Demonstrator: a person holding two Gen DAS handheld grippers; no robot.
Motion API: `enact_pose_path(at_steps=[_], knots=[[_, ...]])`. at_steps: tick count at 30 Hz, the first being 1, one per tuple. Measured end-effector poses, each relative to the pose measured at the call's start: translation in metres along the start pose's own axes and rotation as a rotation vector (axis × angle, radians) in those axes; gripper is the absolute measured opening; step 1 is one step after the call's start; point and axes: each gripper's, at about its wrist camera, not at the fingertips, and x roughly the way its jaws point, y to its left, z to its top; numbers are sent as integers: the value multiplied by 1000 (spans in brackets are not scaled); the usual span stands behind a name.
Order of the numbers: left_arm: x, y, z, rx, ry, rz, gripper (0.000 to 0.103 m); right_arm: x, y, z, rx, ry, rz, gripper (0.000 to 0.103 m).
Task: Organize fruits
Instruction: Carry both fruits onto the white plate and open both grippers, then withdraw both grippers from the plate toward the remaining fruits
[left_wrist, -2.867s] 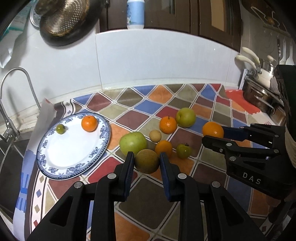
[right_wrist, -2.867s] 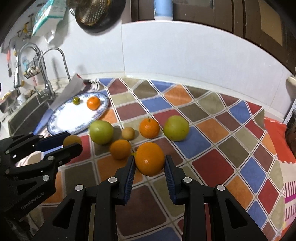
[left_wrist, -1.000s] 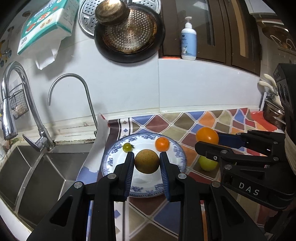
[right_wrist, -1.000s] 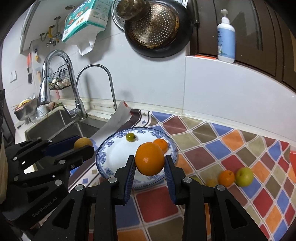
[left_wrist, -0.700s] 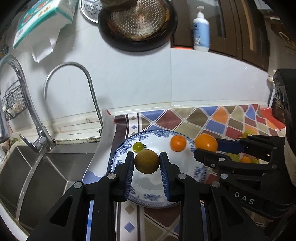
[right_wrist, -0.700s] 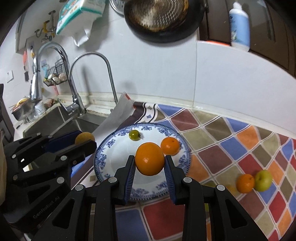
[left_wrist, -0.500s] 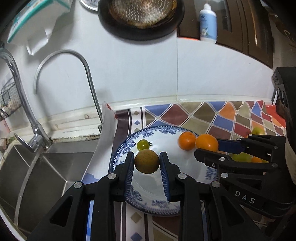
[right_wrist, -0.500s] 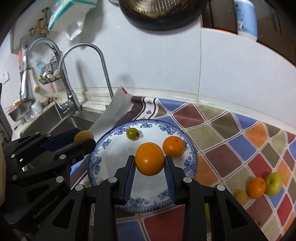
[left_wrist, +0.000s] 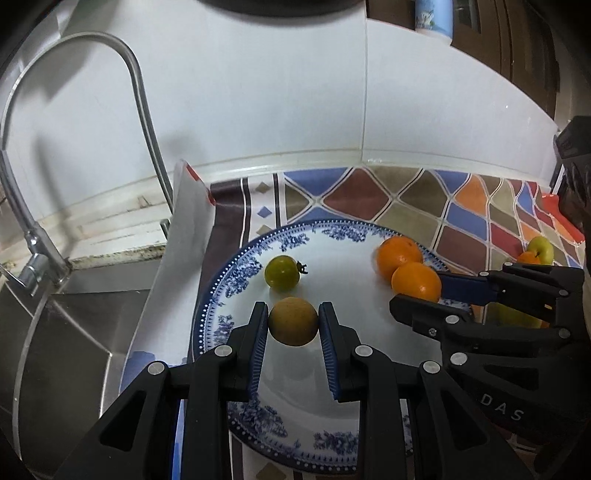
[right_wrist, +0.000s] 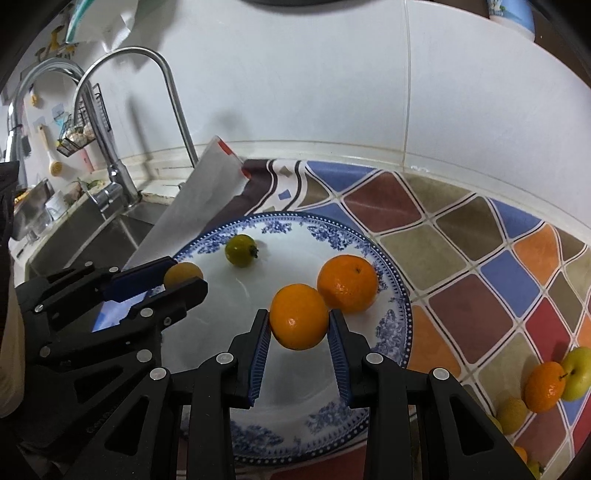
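Observation:
My left gripper (left_wrist: 293, 323) is shut on a brown round fruit (left_wrist: 293, 321) and holds it low over the blue-and-white plate (left_wrist: 236, 266). My right gripper (right_wrist: 299, 321) is shut on an orange (right_wrist: 298, 316) over the same plate (right_wrist: 397, 295), next to a second orange (right_wrist: 348, 283) lying on it. A small green tomato (left_wrist: 282, 272) lies on the plate too. In the left wrist view the right gripper (left_wrist: 417, 291) shows at right with its orange (left_wrist: 416, 282). In the right wrist view the left gripper (right_wrist: 183, 277) shows at left.
A sink (right_wrist: 92, 229) with taps (right_wrist: 173, 92) lies left of the plate. A white sheet (left_wrist: 184, 236) leans at the counter's left edge. More fruit lies at right on the tiled counter: a tangerine (right_wrist: 545, 386), a green apple (right_wrist: 576, 373), a small yellow fruit (right_wrist: 511, 415).
Both grippers have carried their fruit from the counter's fruit pile leftward to the plate and lowered toward it. The plate now looms larger and closer in both views.

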Motion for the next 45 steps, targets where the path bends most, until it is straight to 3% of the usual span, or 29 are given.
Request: enact_pose_path(at_steps=[7, 9, 15, 25, 45], knots=[[8, 2, 0, -1, 19, 3, 29, 8, -3, 2, 11, 6, 4, 33], [6, 3, 1, -6, 15, 13, 36, 8, -3, 2, 11, 2, 8, 33], [-12, 7, 2, -28, -10, 43, 42, -1, -4, 2, 17, -9, 5, 39], [-64, -4, -2, -48, -83, 50, 52, -48, -3, -6, 7, -76, 4, 50], [-148, -57, -18, -20, -181, 65, 71, -148, -23, -40, 24, -206, -21, 54]])
